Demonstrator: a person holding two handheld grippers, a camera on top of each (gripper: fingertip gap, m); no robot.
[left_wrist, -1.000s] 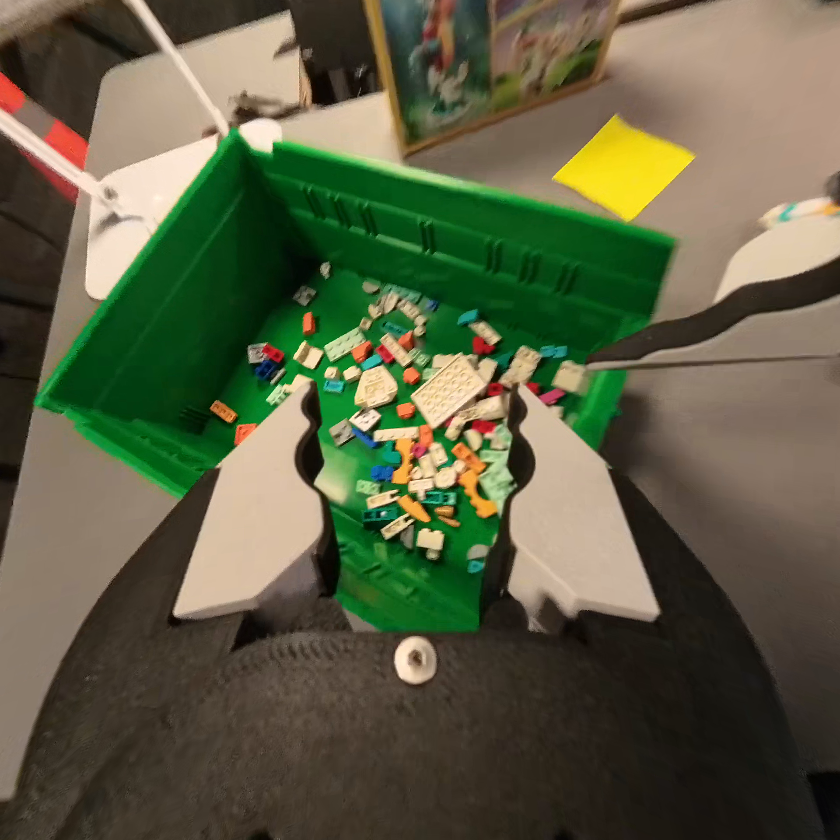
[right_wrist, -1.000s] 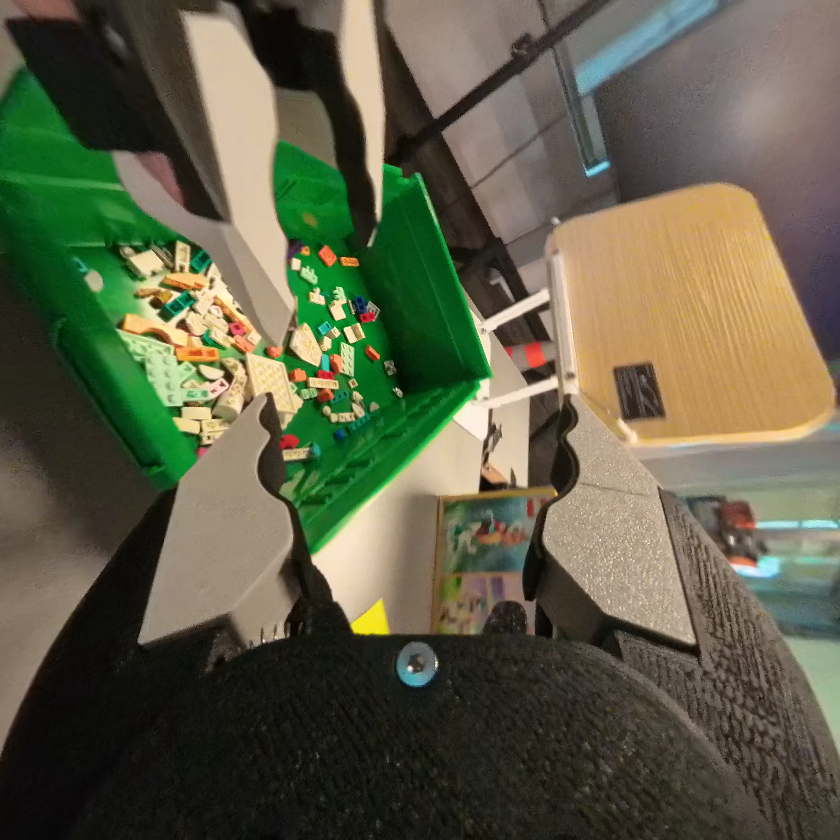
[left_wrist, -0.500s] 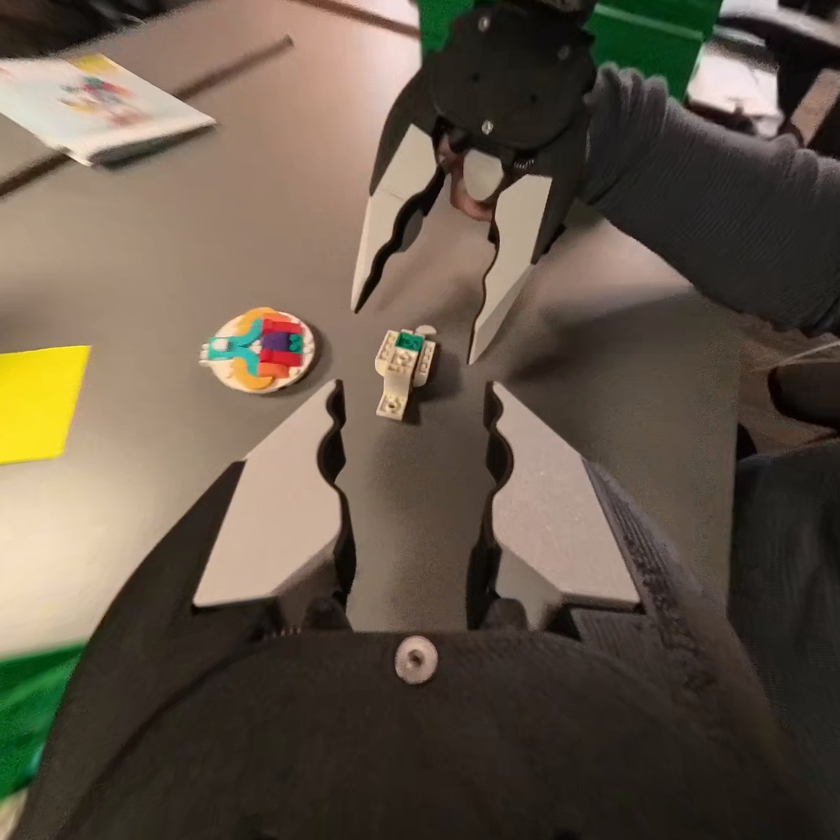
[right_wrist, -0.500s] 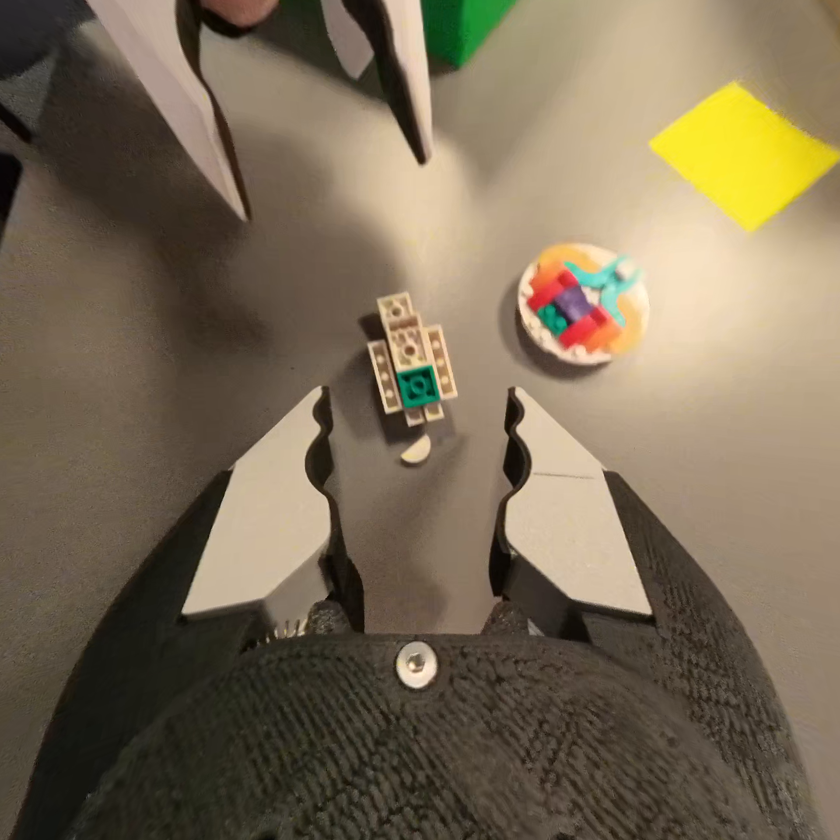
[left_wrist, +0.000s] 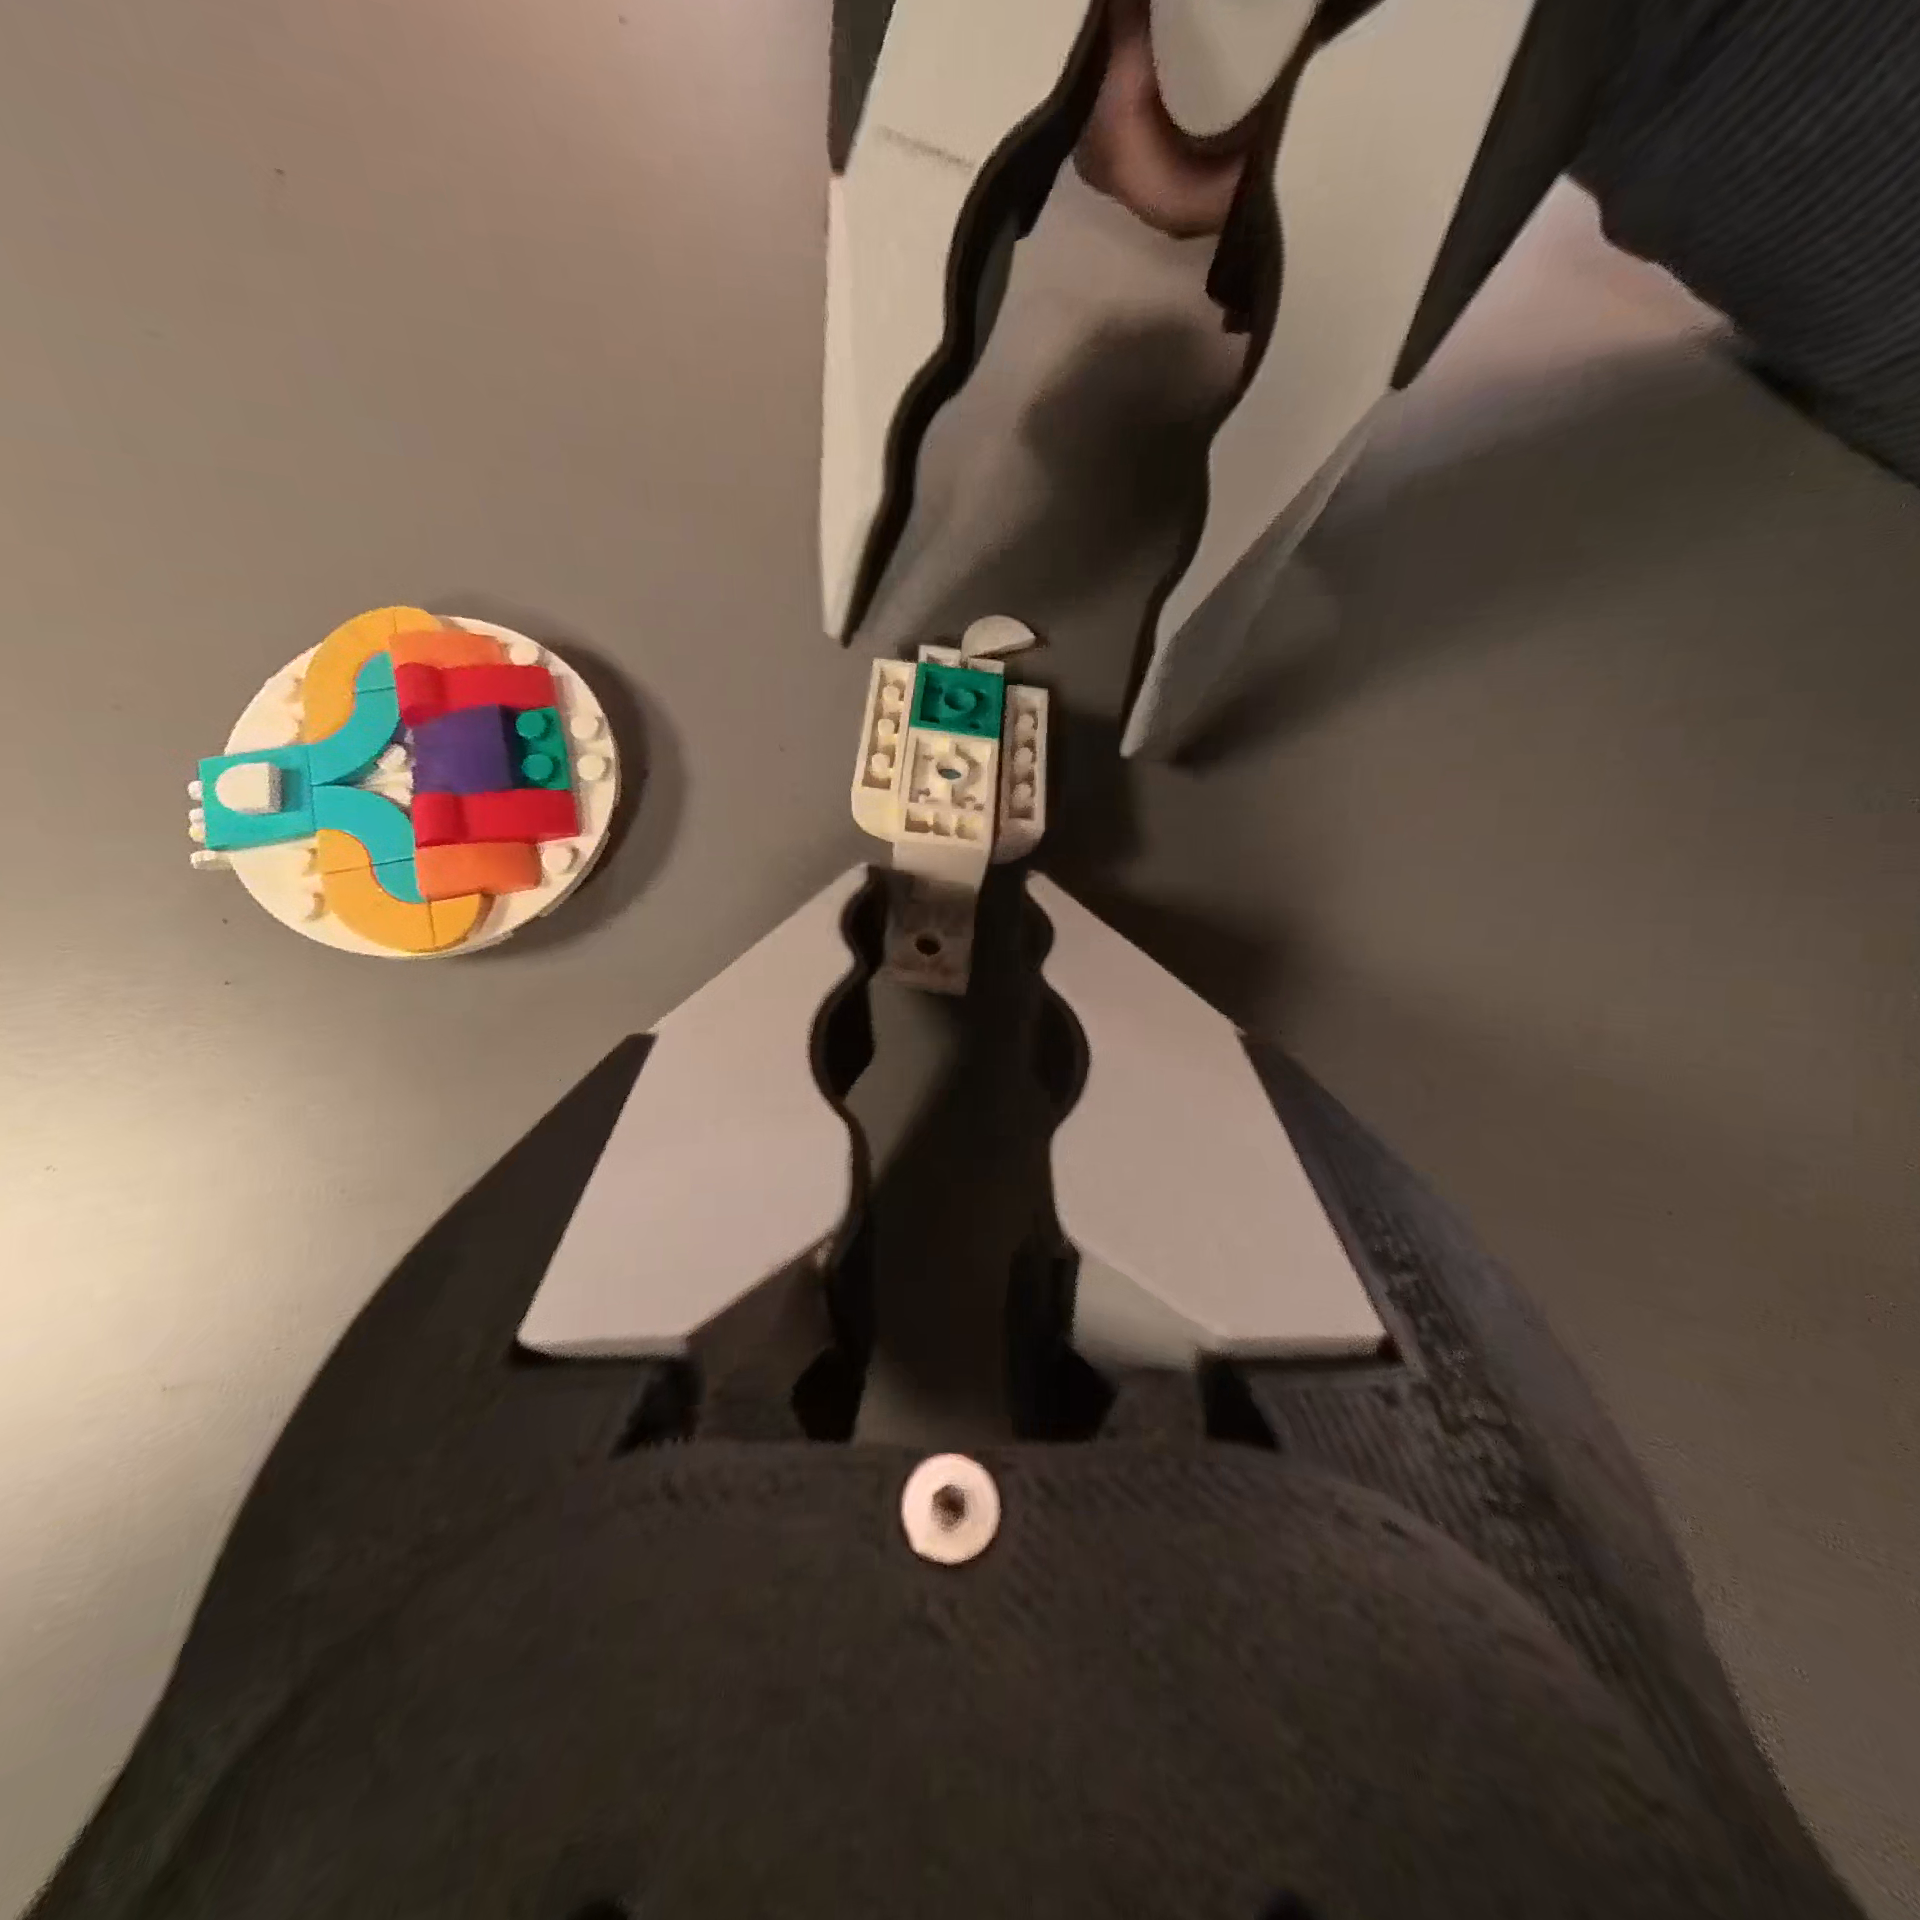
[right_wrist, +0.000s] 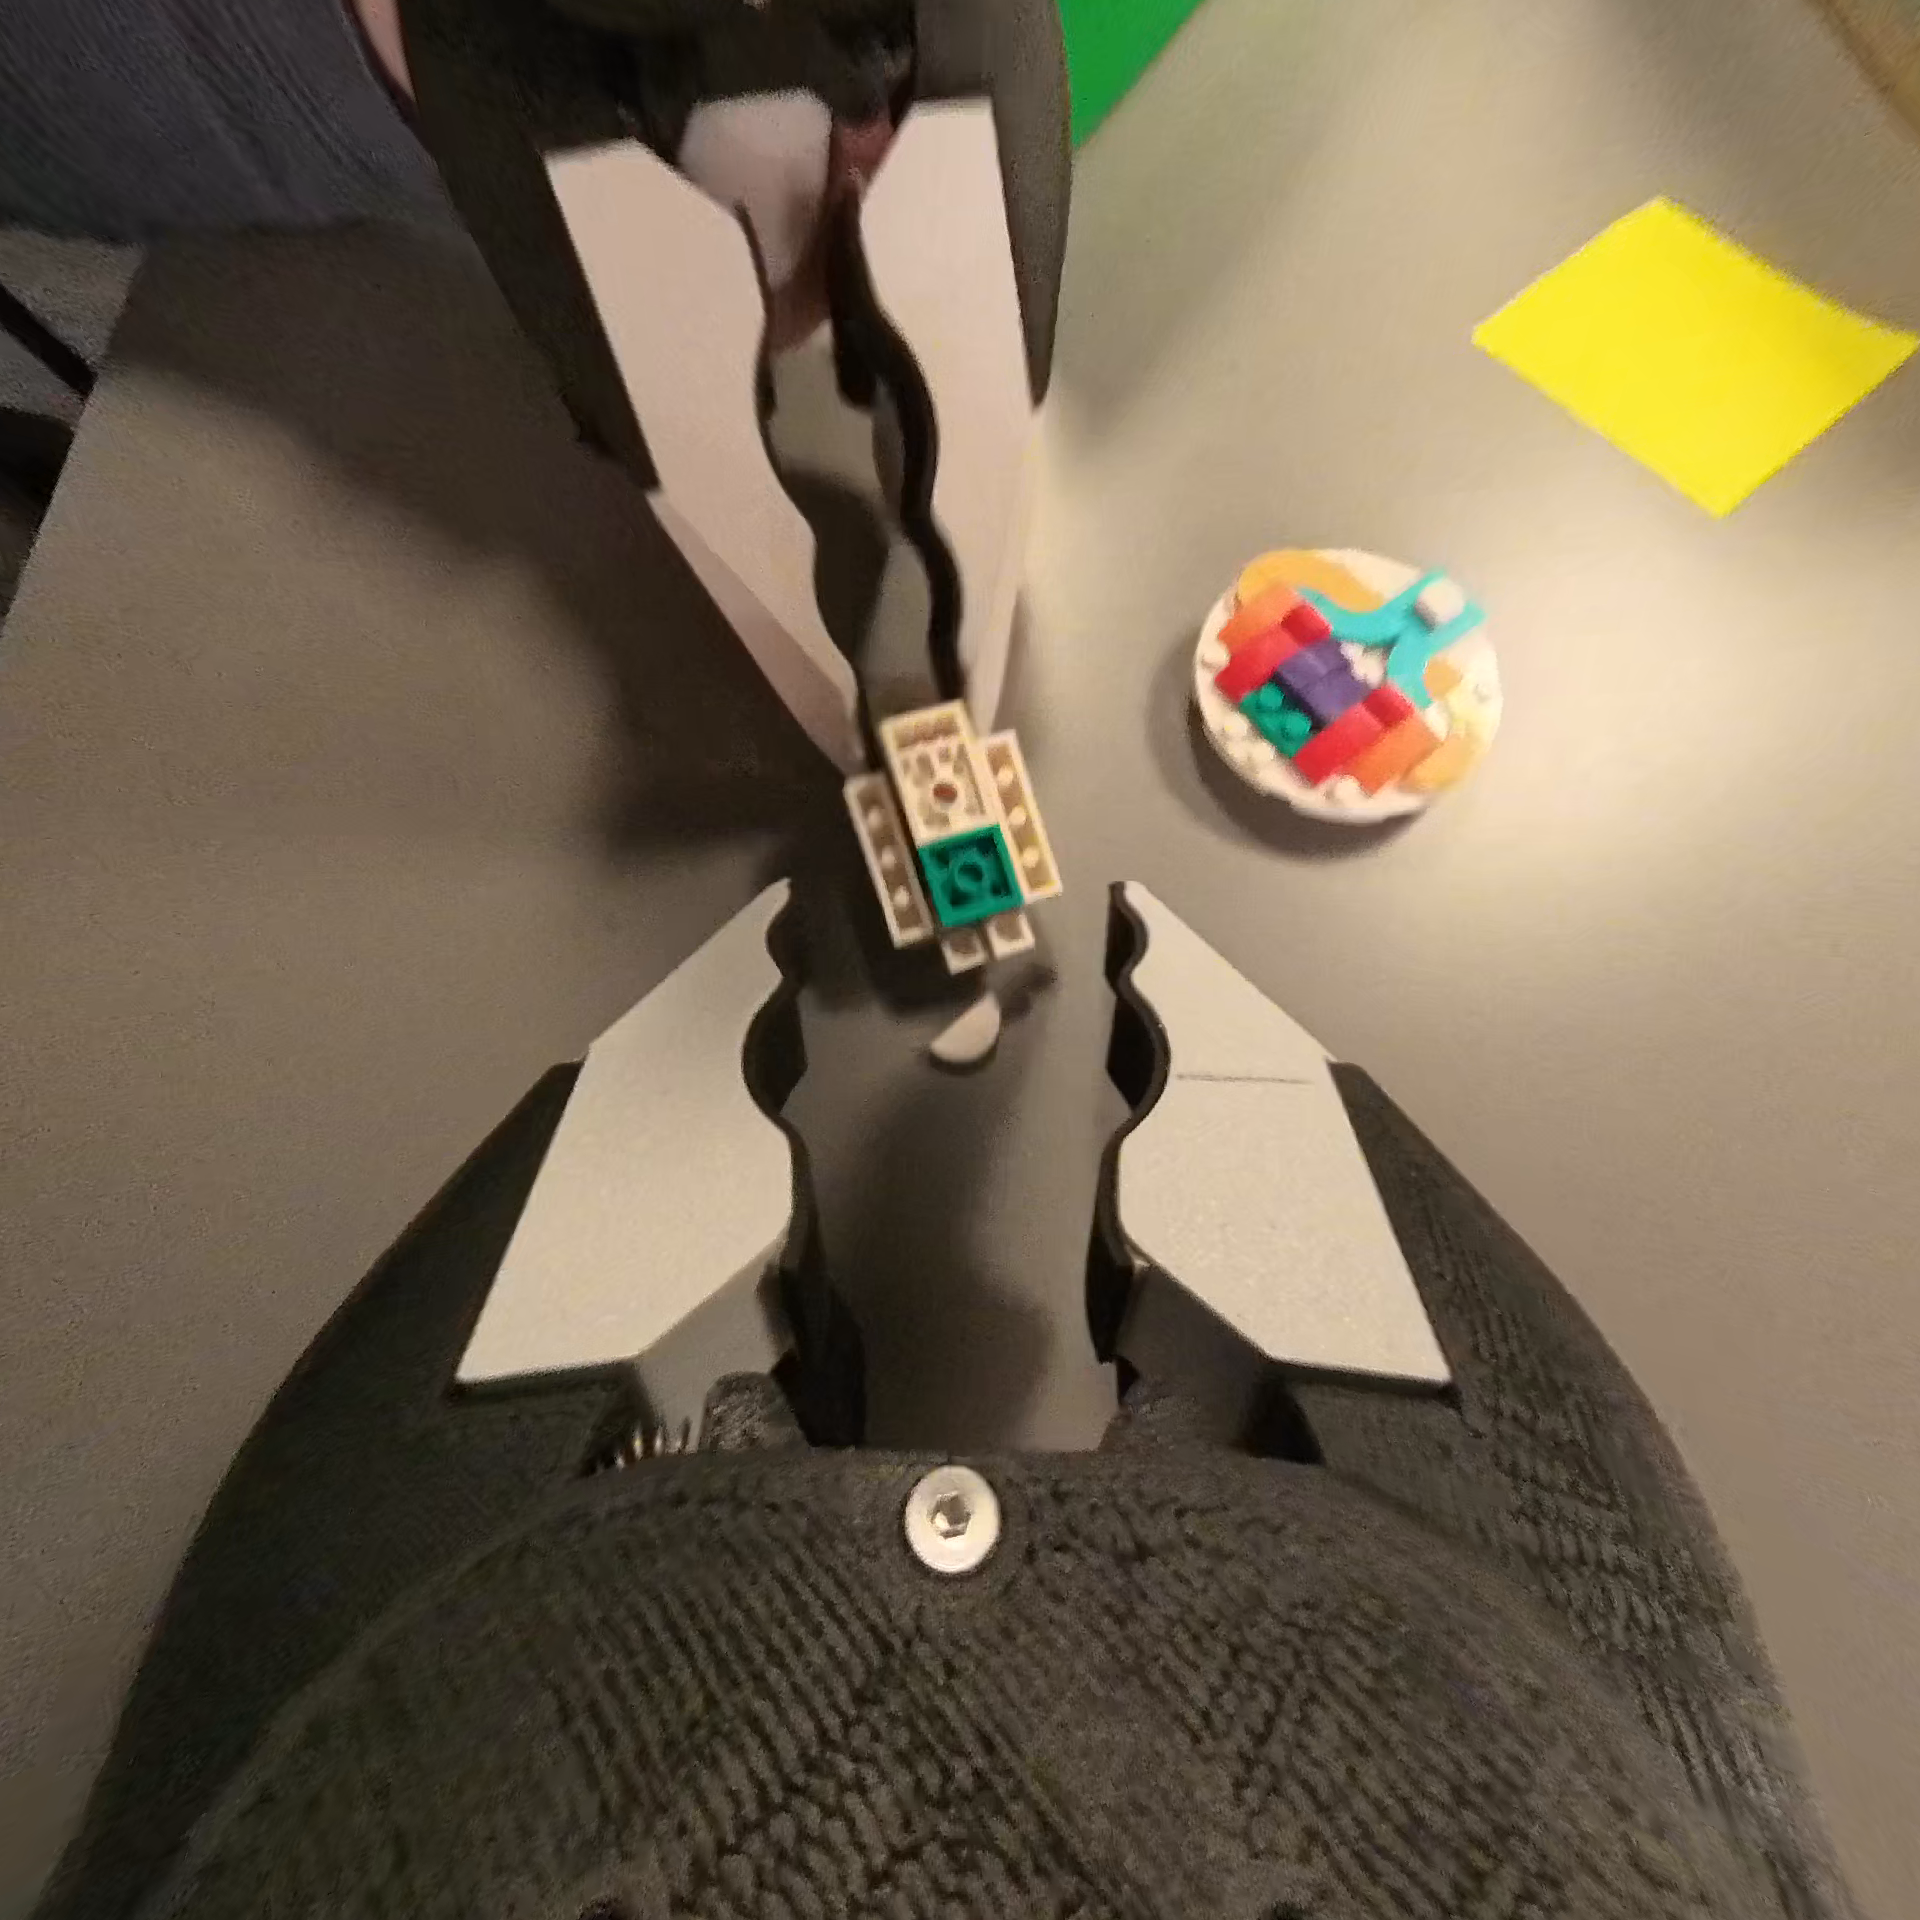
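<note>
Both tools closer to brick model (left_wrist: 949, 774); no legible writing

The left gripper (left_wrist: 951, 904) closes on the near end of a white brick model (left_wrist: 948, 790) with a green tile on the grey table (left_wrist: 312, 312). The right gripper (left_wrist: 987, 686), jaws apart, faces it from the far side. A colourful round build (left_wrist: 416, 774) lies well apart to the left.

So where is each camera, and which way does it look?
Left wrist view: on the left tongs, looking down along them at the white brick model; right tongs and a sleeve face it.
Right wrist view: on the right tongs, looking from the opposite side; left tongs point back.
Both share the model, colourful disc and table.
</note>
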